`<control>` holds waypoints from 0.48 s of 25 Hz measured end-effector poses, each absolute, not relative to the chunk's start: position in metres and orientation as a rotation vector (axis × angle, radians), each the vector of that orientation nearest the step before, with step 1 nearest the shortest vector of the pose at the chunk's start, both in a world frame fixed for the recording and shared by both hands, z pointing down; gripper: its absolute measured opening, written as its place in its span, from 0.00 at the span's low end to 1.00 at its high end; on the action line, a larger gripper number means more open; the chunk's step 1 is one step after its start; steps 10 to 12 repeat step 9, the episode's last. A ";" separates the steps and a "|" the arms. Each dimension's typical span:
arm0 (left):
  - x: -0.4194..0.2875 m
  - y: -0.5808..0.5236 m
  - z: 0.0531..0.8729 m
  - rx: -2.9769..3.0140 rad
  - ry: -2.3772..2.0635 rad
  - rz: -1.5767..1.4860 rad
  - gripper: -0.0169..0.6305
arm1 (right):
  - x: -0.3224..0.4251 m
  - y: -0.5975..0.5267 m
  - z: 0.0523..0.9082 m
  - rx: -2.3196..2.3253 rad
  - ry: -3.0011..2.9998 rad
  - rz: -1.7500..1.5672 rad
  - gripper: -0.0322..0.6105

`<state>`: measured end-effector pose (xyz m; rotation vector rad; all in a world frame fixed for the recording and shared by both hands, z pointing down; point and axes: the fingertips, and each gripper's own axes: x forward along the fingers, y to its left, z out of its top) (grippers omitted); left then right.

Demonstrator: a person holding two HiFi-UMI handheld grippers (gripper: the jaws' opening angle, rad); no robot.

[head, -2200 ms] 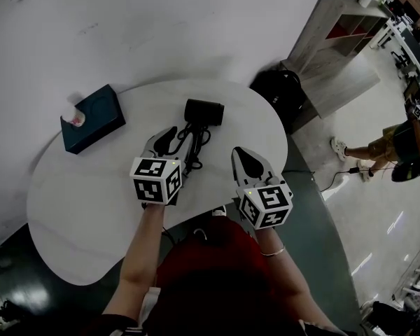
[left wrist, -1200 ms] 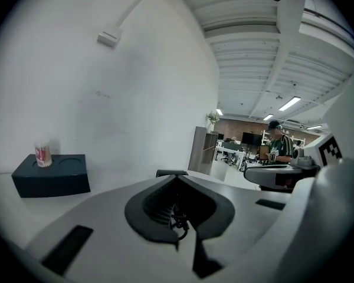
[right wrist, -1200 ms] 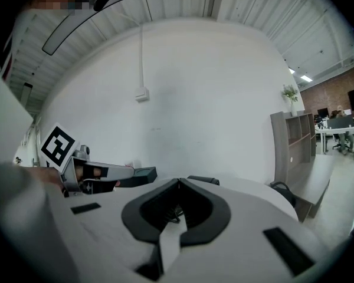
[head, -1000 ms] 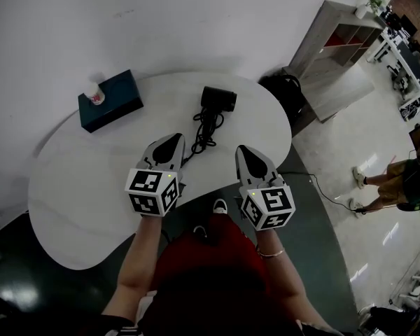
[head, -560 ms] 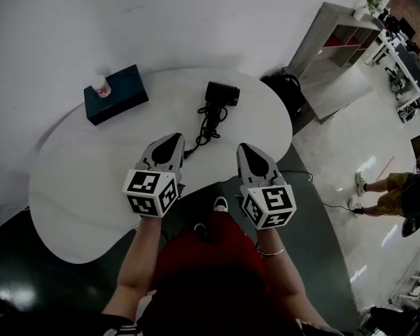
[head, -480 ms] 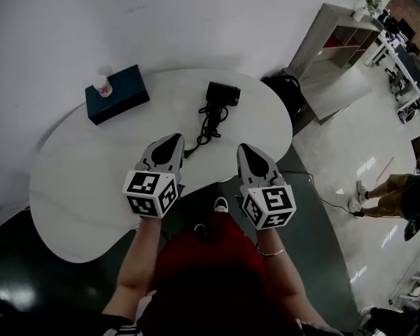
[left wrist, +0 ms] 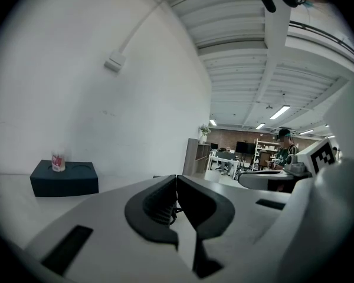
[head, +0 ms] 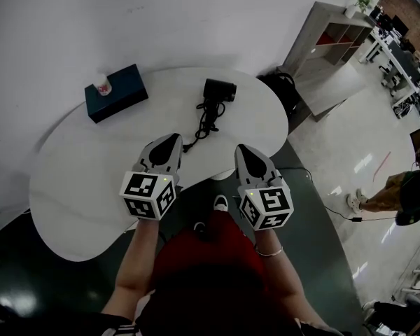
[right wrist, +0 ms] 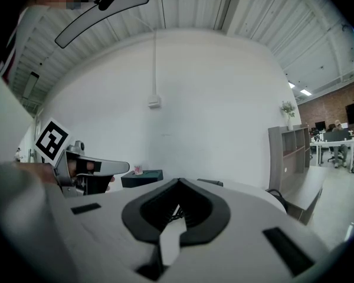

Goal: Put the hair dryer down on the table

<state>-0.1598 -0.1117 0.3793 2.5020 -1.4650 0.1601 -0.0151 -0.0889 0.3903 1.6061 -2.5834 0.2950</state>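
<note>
The hair dryer (head: pixel 219 89) lies on the white table (head: pixel 91 180) at its far side, a black body with its cord (head: pixel 205 121) bunched in loose loops just on the near side of it. Nothing is touching it.

The left gripper (head: pixel 169 140) is held over the table's near edge, well apart from the dryer. In the left gripper view its jaws are pressed together with nothing between them (left wrist: pixel 177 178). The right gripper (head: pixel 242 150) is held alongside it, also short of the dryer, and the right gripper view shows its jaw tips meeting on nothing (right wrist: pixel 178 183).

At the table's far left stands a dark blue box (head: pixel 119 95) with a small white cup (head: pixel 102 86) on top of it. The cup carries red print (too small to read in any view). The only other markings are the black-and-white square patterns on the gripper cubes (head: pixel 147 194); no brand name shows on the dryer. A grey shelf unit (head: pixel 329 37) stands beyond the table to the right.
</note>
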 end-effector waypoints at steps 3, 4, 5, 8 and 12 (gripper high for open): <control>-0.159 -0.106 0.379 2.512 -1.456 0.155 0.06 | -0.014 -0.082 0.391 1.621 -2.579 0.293 0.07; -0.159 -0.104 0.379 2.518 -1.456 0.159 0.06 | -0.014 -0.080 0.391 1.626 -2.579 0.292 0.07; -0.159 -0.102 0.379 2.525 -1.458 0.166 0.06 | -0.014 -0.078 0.390 1.629 -2.580 0.292 0.07; -0.160 -0.096 0.376 2.549 -1.468 0.188 0.06 | -0.016 -0.073 0.388 1.632 -2.581 0.292 0.07; -0.160 -0.094 0.375 2.557 -1.471 0.193 0.06 | -0.016 -0.072 0.388 1.632 -2.581 0.291 0.07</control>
